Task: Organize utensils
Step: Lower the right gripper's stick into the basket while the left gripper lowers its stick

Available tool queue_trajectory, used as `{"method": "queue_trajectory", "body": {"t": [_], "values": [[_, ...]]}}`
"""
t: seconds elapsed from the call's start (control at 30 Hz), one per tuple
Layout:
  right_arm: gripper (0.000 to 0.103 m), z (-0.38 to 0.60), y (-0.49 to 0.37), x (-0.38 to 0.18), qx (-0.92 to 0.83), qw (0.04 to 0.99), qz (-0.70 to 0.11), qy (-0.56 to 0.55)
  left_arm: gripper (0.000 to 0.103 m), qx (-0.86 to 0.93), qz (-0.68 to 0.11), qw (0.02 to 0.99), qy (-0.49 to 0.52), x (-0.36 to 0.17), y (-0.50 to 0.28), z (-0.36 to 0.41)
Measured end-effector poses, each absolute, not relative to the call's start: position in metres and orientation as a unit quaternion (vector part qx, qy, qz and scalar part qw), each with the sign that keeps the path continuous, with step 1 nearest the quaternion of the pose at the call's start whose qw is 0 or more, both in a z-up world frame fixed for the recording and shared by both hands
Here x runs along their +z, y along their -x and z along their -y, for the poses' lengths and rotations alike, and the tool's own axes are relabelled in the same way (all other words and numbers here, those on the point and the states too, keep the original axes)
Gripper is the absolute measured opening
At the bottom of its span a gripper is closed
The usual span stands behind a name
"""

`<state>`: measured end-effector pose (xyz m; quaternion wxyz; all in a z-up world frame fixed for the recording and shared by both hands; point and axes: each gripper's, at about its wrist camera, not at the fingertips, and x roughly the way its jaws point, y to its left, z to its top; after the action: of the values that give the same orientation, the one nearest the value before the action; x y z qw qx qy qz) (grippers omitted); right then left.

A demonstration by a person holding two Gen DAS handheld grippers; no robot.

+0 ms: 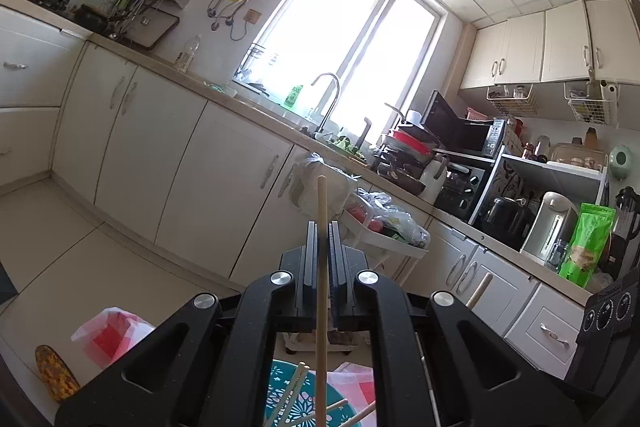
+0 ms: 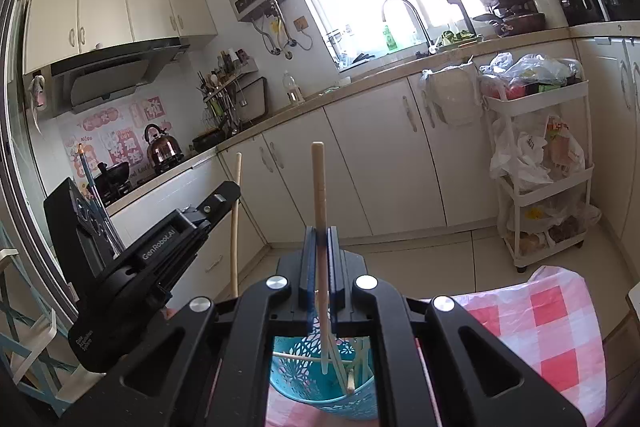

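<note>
The left hand-held gripper point(image 1: 322, 227) is clamped on a single wooden chopstick point(image 1: 321, 267), its jaws pressed together with only the thin stick between the pads. The stick runs upright through the grip: its upper end stands well above the fingertips and its lower part drops down past the gripper body toward a teal perforated basket point(image 1: 280, 391) below. In the right wrist view this same gripper shows at the left, its stick point(image 2: 235, 223) standing nearly vertical.

The right hand-held gripper point(image 2: 321, 235) is likewise closed tight on a second chopstick point(image 2: 319, 187). That stick also stands upright with a slight lean, blunt end up, while its thinner end reaches down into the basket point(image 2: 288, 379).

Both sticks are pale, plain wood, slim and straight, slightly thicker at the top.

The basket is turquoise plastic with a flower-pattern cutout wall, and it stands on a bench covered with a red-and-white checked cloth point(image 2: 552, 327). Several more chopsticks point(image 2: 344, 371) lie inside it, leaning and crossing at different angles; one lies nearly level across the rim. How many there are is hard to tell.
</note>
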<state>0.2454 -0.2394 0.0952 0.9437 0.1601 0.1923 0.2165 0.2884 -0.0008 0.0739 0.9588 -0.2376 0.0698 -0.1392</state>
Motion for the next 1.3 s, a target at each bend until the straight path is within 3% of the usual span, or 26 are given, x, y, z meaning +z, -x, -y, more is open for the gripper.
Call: {"method": "queue_trajectory", "body": {"t": [0.43, 1.3], "values": [[0.006, 0.230, -0.255, 0.081, 0.222, 0.942, -0.203, -0.150, 0.004, -0.110, -0.091, 0.957, 0.252, 0.033, -0.307, 0.000], [0.006, 0.213, -0.261, 0.053, 0.220, 0.935, -0.245, -0.130, 0.005, -0.101, -0.152, 0.959, 0.216, 0.007, -0.282, -0.011]]}}
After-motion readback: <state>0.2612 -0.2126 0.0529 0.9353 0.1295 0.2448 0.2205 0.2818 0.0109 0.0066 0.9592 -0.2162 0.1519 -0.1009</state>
